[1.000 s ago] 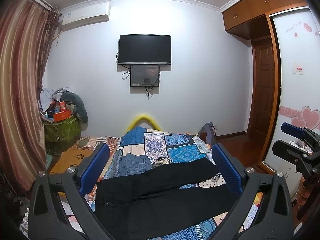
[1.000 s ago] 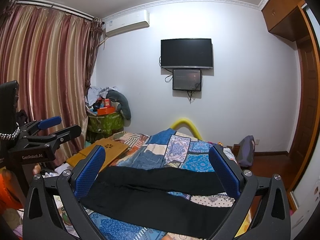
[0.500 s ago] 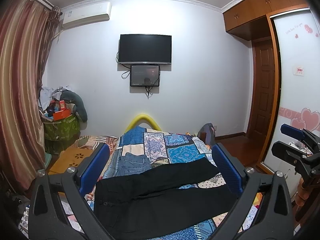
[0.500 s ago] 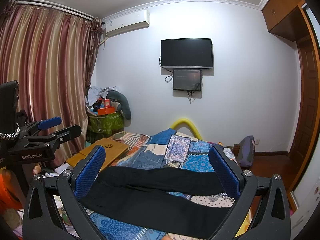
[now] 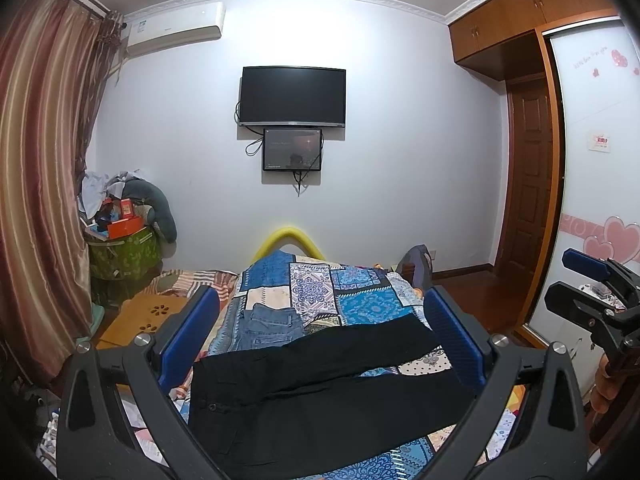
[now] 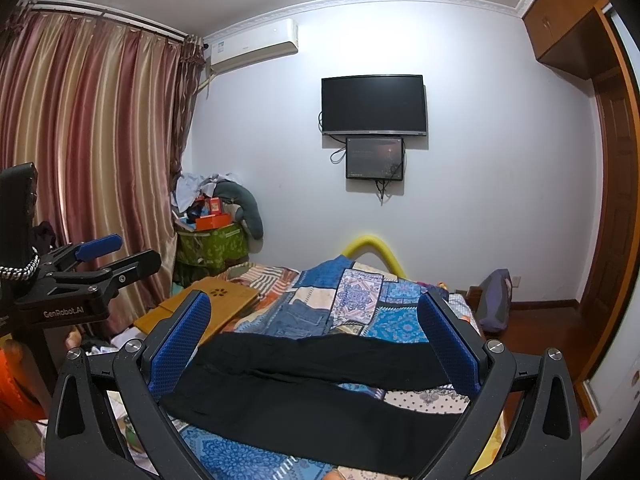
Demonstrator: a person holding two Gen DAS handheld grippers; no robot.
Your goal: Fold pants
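Observation:
Black pants (image 5: 320,396) lie flat across the patchwork bedspread (image 5: 352,300), waist at the left, two legs spread toward the right; they also show in the right wrist view (image 6: 320,384). My left gripper (image 5: 320,332) is open and empty, held above the near side of the pants. My right gripper (image 6: 314,332) is open and empty, also above the pants. The right gripper shows at the right edge of the left wrist view (image 5: 592,288); the left gripper shows at the left edge of the right wrist view (image 6: 96,264).
Folded blue jeans (image 5: 272,324) lie on the bed beyond the black pants. A wooden lap tray (image 6: 208,308) sits at the bed's left. A green bin (image 5: 124,256) piled with clutter stands by the curtain. A wardrobe and door (image 5: 532,208) stand at right.
Both grippers have barely moved; the left wrist view has drifted very slightly. The pants lie unchanged.

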